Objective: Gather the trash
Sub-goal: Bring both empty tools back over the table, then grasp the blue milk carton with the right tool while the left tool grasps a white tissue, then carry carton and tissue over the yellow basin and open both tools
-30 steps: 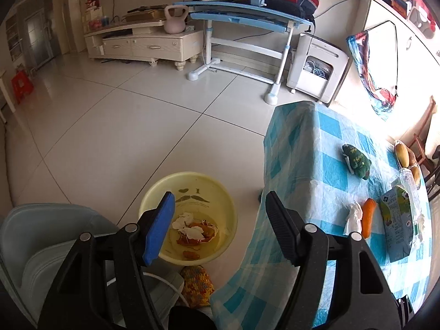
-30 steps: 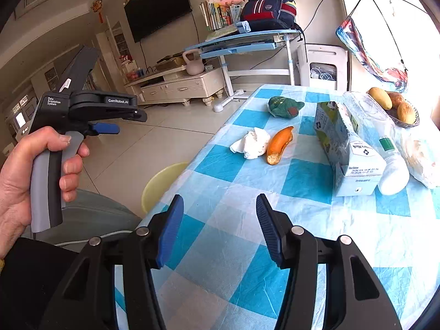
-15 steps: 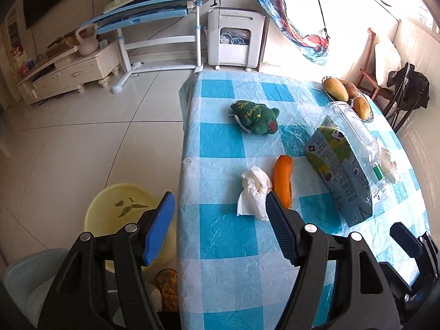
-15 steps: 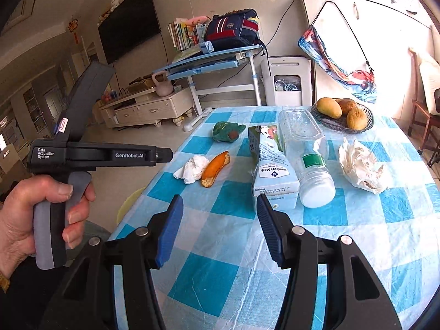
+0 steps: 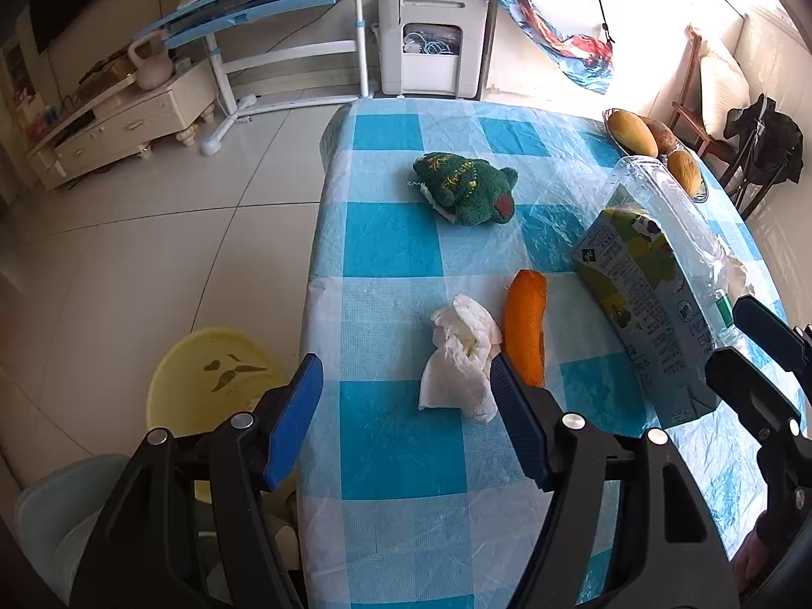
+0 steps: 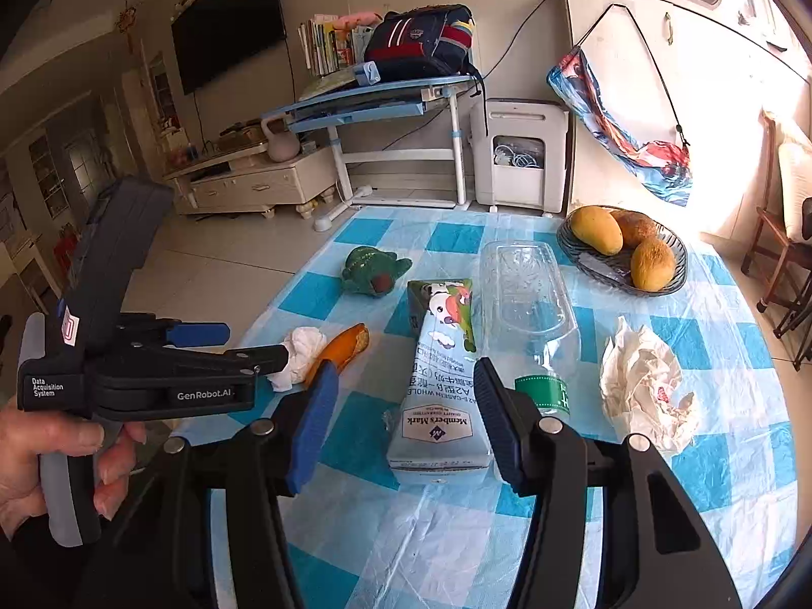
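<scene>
On the blue-checked table (image 5: 391, 451) lie a crumpled white tissue (image 5: 462, 360), an orange peel (image 5: 527, 325), a milk carton (image 5: 644, 304) on its side, an empty plastic bottle (image 6: 533, 304) and a crumpled paper wad (image 6: 644, 385). My left gripper (image 5: 406, 406) is open and empty, just short of the tissue; it also shows in the right wrist view (image 6: 238, 350). My right gripper (image 6: 406, 411) is open and empty, hovering over the carton's near end (image 6: 441, 385). A yellow basin (image 5: 213, 380) stands on the floor left of the table.
A green plush toy (image 5: 467, 188) lies further back on the table. A dark bowl of mangoes (image 6: 624, 254) sits at the far right. A pale chair (image 5: 56, 512) stands beside the basin. A desk (image 6: 375, 96) and white appliance (image 6: 517, 152) stand beyond.
My left gripper swung from over the basin on the floor to over the table, toward the tissue. My right gripper moved forward toward the carton. Both stayed open.
</scene>
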Available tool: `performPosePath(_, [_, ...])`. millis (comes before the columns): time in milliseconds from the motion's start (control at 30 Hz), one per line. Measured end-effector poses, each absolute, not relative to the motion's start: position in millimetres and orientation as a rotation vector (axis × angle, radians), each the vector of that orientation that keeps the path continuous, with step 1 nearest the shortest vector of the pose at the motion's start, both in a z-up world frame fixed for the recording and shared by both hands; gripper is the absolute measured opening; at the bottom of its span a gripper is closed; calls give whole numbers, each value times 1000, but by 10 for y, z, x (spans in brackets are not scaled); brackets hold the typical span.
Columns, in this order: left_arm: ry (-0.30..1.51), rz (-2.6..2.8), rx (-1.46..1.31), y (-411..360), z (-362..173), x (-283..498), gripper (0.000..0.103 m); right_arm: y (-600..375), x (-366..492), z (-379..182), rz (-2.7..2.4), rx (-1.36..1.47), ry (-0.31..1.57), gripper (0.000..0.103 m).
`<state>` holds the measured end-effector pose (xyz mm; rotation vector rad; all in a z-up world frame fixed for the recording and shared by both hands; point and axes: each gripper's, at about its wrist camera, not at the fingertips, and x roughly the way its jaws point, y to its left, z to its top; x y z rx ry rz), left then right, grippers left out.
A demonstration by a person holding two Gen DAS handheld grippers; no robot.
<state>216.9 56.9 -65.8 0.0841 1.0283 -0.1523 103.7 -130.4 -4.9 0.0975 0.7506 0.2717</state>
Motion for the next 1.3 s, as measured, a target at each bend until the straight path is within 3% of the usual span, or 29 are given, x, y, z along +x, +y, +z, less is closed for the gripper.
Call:
performPosePath(433, [1036, -174, 82, 516, -679, 2246, 66, -1376, 1254, -315, 238, 119, 906, 52])
performPosePath(500, [1042, -179, 95, 486, -700, 2251, 66, -1376, 1217, -329, 239, 111, 903, 45])
performPosePath(600, [1058, -183, 108, 462, -738, 2269, 65, -1395, 1133, -327, 256, 112, 899, 44])
performPosePath(633, [1064, -187, 107, 452, -748, 2274, 63, -1409, 1102, -329, 260, 114, 898, 44])
performPosePath(700, [1083, -211, 102, 435, -770, 2284, 39, -1449, 1023, -331, 267, 121, 898, 44])
performPosePath(800, [1087, -254, 120, 391, -777, 2245, 16, -1476, 881, -322, 287, 117, 900, 43])
performPosePath(1300, [989, -269, 44, 874, -484, 1918, 12, -1718, 519, -295, 415, 446, 900, 43])
